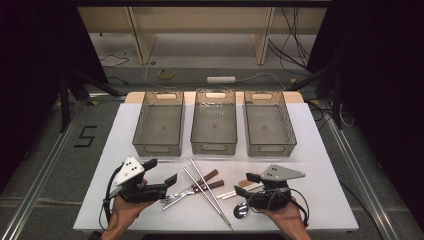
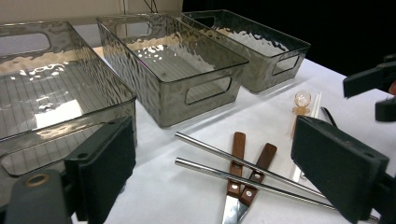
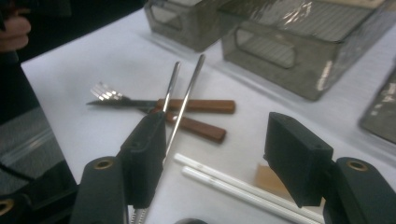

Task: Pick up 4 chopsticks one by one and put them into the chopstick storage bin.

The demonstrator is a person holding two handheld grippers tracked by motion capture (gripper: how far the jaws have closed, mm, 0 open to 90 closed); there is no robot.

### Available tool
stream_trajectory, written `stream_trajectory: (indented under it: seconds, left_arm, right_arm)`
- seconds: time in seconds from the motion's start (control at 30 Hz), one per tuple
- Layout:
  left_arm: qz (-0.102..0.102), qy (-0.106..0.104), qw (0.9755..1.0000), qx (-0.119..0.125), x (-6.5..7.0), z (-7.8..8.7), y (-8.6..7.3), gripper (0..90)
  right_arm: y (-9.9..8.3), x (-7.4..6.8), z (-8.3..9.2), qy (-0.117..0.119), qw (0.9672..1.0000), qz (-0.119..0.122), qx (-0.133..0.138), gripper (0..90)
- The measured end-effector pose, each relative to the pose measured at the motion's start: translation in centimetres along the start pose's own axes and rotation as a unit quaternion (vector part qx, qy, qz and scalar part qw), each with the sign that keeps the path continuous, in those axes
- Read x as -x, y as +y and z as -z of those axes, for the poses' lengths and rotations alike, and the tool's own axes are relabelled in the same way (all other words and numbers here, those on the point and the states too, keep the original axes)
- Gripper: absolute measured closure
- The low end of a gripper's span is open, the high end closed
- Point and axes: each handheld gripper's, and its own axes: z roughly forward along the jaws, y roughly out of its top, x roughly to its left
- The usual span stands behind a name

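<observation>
Hovering low at the counter's (image 1: pixel 320 150) near edge, both grippers face the cutlery pile between them, likely to sort it into the three ribbed, smoky plastic bins (image 1: pixel 214 122) behind. Left gripper (image 1: pixel 167 181): jaws open, nothing btwn them, aimed at the wood-handled fork and knife (image 1: pixel 192 189). Right gripper (image 1: pixel 248 180): jaws open, empty, w/ the white chopsticks (image 3: pixel 243 186) just below. Slim steel chopsticks (image 1: pixel 207 192) lie crossed over the wood handles.

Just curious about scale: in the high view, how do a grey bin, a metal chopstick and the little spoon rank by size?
1. Middle grey bin
2. Metal chopstick, long but thin
3. Little spoon, part hidden by the right gripper
</observation>
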Motion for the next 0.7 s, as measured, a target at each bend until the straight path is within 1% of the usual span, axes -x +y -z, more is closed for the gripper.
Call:
stream_trajectory:
  seconds: [0.03, 0.17, 0.3, 0.33, 0.37, 0.5, 0.53, 0.6, 0.63, 0.7]
  left_arm:
    - [0.0, 0.0, 1.0, 0.0, 0.0, 0.0, 0.0, 13.1]
    - [-0.002, 0.0, 1.0, 0.0, 0.0, 0.0, 0.0, 13.1]
    - [-0.003, 0.0, 1.0, 0.0, 0.0, 0.0, 0.0, 13.1]
    - [-0.003, 0.0, 1.0, 0.0, 0.0, 0.0, 0.0, 13.1]
    - [-0.004, 0.0, 1.0, 0.0, 0.0, 0.0, 0.0, 13.1]
    - [-0.004, -0.001, 1.0, 0.0, 0.0, 0.0, 0.0, 13.1]
    - [-0.004, -0.001, 1.0, 0.0, 0.0, 0.0, 0.0, 13.2]
    - [-0.004, -0.001, 1.0, 0.0, 0.0, 0.0, 0.0, 13.1]
    - [-0.006, -0.001, 1.0, -0.001, 0.0, 0.0, 0.0, 13.1]
    - [-0.005, -0.002, 1.0, -0.001, 0.0, 0.0, 0.0, 13.1]
  right_arm:
    - [0.2, -0.4, -0.8, 0.008, 0.9998, 0.0, -0.019, 40.9]
    - [0.5, -1.0, -2.6, 0.012, 0.9981, 0.002, -0.06, 45.3]
    - [0.6, -1.6, -4.0, 0.015, 0.996, 0.007, -0.088, 51.4]
    - [0.6, -1.6, -4.0, 0.015, 0.996, 0.007, -0.088, 51.4]
    - [0.6, -1.8, -4.7, 0.016, 0.995, 0.008, -0.099, 54.3]
    - [0.6, -2.0, -5.6, 0.018, 0.9931, 0.012, -0.115, 58.2]
    - [0.6, -2.1, -6.3, 0.019, 0.9921, 0.011, -0.124, 60.0]
    - [0.7, -2.2, -6.9, 0.02, 0.9914, 0.011, -0.129, 61.5]
    - [0.7, -2.2, -6.9, 0.02, 0.9914, 0.011, -0.129, 61.5]
    - [0.8, -2.2, -7.7, 0.024, 0.9903, 0.009, -0.137, 64.9]
